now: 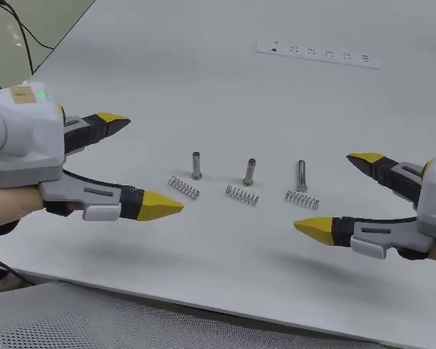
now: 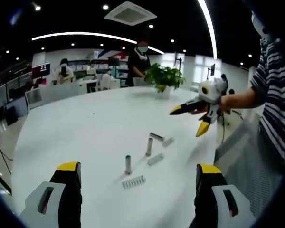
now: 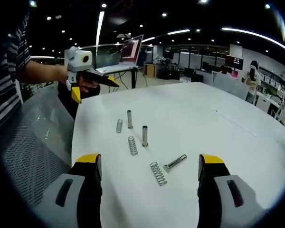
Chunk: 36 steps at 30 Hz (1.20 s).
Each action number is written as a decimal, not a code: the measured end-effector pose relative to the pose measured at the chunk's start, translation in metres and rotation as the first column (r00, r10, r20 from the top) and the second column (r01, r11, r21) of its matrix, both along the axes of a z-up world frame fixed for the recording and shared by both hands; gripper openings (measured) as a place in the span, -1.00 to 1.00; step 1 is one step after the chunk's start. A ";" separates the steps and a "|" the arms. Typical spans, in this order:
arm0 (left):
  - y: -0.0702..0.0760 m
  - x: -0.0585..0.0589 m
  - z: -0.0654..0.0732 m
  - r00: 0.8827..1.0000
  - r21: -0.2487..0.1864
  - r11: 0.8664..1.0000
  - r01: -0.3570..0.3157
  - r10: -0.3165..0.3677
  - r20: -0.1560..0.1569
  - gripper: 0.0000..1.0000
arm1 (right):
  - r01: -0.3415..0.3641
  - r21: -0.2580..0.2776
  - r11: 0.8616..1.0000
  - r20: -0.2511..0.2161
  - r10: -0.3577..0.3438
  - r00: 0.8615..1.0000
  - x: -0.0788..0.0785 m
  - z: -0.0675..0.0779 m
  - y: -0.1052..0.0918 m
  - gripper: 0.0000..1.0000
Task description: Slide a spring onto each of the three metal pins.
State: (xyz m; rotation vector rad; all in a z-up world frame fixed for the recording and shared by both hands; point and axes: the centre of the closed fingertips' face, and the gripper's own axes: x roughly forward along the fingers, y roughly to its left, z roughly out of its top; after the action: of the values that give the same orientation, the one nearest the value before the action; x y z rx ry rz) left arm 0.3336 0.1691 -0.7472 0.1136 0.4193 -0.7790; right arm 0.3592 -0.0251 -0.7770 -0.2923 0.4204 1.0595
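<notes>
Three metal pins sit in a row on the white table: left pin [image 1: 196,165] and middle pin [image 1: 250,171] stand upright. The right pin [image 1: 301,176] lies on its side [image 3: 175,163]. A spring lies just in front of each: left spring [image 1: 184,187], middle spring [image 1: 242,195], right spring [image 1: 302,200]. My left gripper [image 1: 151,163] hovers open to the left of the row and holds nothing. My right gripper [image 1: 325,192] hovers open to the right of it, also holding nothing. The nearest pin [image 2: 128,164] and spring [image 2: 133,181] lie ahead of the left jaws.
A white power strip [image 1: 318,54] lies at the far side of the table. A mesh chair seat [image 1: 58,320] sits below the table's near edge. A potted plant [image 2: 164,76] stands at the table's far end, with people beyond it. A laptop [image 3: 128,50] stands behind.
</notes>
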 end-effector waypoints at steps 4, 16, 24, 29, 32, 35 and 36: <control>0.001 0.000 0.001 1.000 -0.008 1.000 -0.006 0.006 -0.001 0.96 | 0.008 0.024 1.000 -0.013 -0.007 1.000 0.004 0.003 0.004 0.64; 0.001 0.000 0.001 1.000 -0.004 1.000 -0.010 0.010 0.005 0.96 | 0.100 0.019 0.995 -0.101 -0.098 0.990 0.034 0.002 0.006 0.28; 0.001 0.000 0.002 1.000 -0.001 1.000 -0.011 0.011 0.004 0.96 | 0.202 0.010 0.979 -0.218 -0.195 0.956 0.058 -0.005 0.004 -0.03; 0.003 0.002 0.002 1.000 0.001 1.000 -0.017 0.017 0.006 0.94 | 0.278 -0.012 0.960 -0.316 -0.268 0.910 0.067 -0.016 0.001 -0.26; 0.003 0.001 0.002 1.000 0.002 1.000 -0.016 0.016 0.005 0.95 | 0.298 -0.038 0.954 -0.330 -0.294 0.897 0.074 -0.025 0.000 -0.39; 0.003 0.000 0.002 1.000 0.000 1.000 -0.015 0.015 0.003 0.95 | 0.316 -0.061 0.947 -0.368 -0.315 0.875 0.077 -0.035 0.001 -0.47; 0.003 0.000 0.001 1.000 0.000 1.000 -0.016 0.016 0.001 0.95 | 0.323 -0.064 0.944 -0.380 -0.322 0.867 0.078 -0.037 0.002 -0.48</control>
State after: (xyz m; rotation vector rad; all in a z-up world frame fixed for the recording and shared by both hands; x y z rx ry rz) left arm 0.3336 0.1722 -0.7457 0.1110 0.4187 -0.7629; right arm 0.4368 -0.0230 -0.8145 -0.0028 0.7958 0.7826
